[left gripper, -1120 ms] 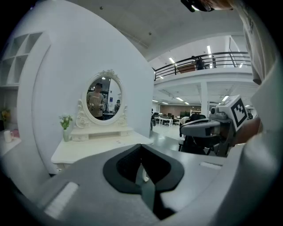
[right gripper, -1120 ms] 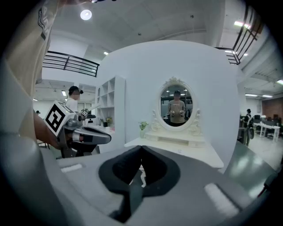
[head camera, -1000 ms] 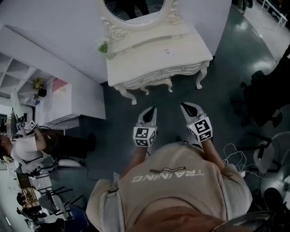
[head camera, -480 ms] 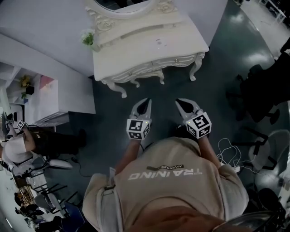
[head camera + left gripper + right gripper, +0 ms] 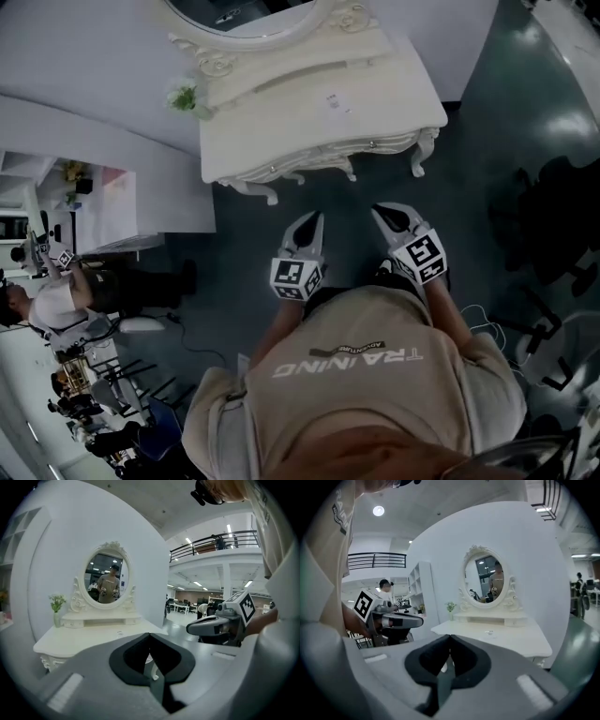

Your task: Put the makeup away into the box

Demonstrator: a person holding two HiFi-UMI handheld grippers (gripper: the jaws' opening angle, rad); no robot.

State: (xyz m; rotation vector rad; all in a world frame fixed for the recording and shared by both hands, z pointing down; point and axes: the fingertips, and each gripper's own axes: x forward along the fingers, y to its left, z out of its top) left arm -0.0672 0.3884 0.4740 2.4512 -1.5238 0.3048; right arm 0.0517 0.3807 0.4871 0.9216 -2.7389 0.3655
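The left tool (image 5: pixel 312 221) and the right tool (image 5: pixel 381 213) are held side by side above the dark floor (image 5: pixel 244 244). Each has its jaws pressed together with nothing between them. Both point at a white carved counter (image 5: pixel 281 141) that stands ahead of them, well apart. On its top, roughly in line with the gap between the two tools, lies one small pale item (image 5: pixel 333 101), too small to tell what it is. Beyond it rises an oval mirror (image 5: pixel 107 578). A vase of green sprigs (image 5: pixel 183 97) stands ahead and left of the left tool.
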